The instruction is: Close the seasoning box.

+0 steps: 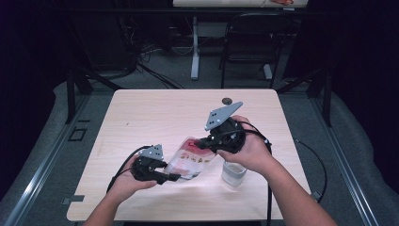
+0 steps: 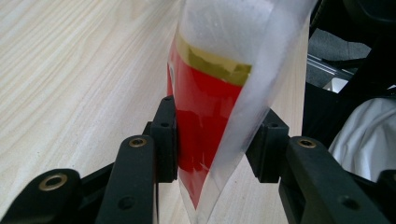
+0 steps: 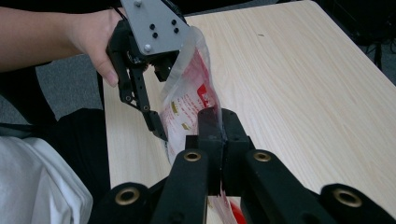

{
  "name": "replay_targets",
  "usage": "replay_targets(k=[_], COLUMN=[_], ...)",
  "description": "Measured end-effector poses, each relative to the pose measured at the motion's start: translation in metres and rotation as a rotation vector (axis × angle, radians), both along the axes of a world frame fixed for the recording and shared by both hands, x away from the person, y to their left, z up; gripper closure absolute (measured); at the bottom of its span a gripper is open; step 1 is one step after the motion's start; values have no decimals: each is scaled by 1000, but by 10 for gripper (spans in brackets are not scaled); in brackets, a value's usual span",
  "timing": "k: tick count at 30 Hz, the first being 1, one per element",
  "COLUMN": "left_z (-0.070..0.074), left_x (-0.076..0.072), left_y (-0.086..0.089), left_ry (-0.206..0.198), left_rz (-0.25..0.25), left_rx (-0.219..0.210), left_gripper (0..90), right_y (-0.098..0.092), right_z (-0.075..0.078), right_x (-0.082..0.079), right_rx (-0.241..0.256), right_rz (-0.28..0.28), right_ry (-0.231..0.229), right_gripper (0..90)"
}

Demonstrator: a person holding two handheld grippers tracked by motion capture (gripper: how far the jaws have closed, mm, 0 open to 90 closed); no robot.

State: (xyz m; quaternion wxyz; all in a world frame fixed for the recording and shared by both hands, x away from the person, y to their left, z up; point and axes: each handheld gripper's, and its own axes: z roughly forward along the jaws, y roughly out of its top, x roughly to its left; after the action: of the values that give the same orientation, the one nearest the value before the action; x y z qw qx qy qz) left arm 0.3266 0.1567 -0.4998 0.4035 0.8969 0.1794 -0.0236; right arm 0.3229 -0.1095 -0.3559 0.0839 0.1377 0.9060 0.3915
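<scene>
We see our left gripper (image 1: 168, 176) clamped on one end of the clear plastic bag with red printed contents (image 1: 190, 160), held above the pale wooden table (image 1: 155, 113). Our right gripper (image 1: 203, 142) pinches the bag's other end, with a clear glass jar (image 1: 233, 172) just beside it.

Light wood-grain table (image 1: 155, 113) with rounded corners, evenly lit from above, standing on grey floor (image 1: 61, 136) that falls into deep shadow at left and right. Beyond the far edge: white table leg (image 1: 195, 52) on a pedestal foot, dark chair (image 1: 249, 42) to its right, a tangle of black cables (image 1: 141, 56) on the floor to its left. Black stand legs (image 1: 77, 84) angle down at far left and far right; a metal floor rail (image 1: 40, 162) runs along the left side.
</scene>
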Motion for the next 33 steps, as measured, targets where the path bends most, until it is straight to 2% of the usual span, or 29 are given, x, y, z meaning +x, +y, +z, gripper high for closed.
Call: replay_targets(k=[14,19,31,33], left_z=[-1,-3,-4,-3], left_x=[1,1,2,1], left_y=[1,0,1,1], left_ry=[23,33,41,35], left_rz=[1,-3,-2,4], left_rx=[13,16,14,25], left_gripper=[611,612,615,616], right_y=[-12,-14,-19,-20], right_z=[-13,-16,-24,-25], right_x=[4,4,5,5], right_rx=[33,27,45,46], right_rz=[-32,-33,-48,-55], right_ry=[33,40,57,57], right_gripper=[900,899,899,899])
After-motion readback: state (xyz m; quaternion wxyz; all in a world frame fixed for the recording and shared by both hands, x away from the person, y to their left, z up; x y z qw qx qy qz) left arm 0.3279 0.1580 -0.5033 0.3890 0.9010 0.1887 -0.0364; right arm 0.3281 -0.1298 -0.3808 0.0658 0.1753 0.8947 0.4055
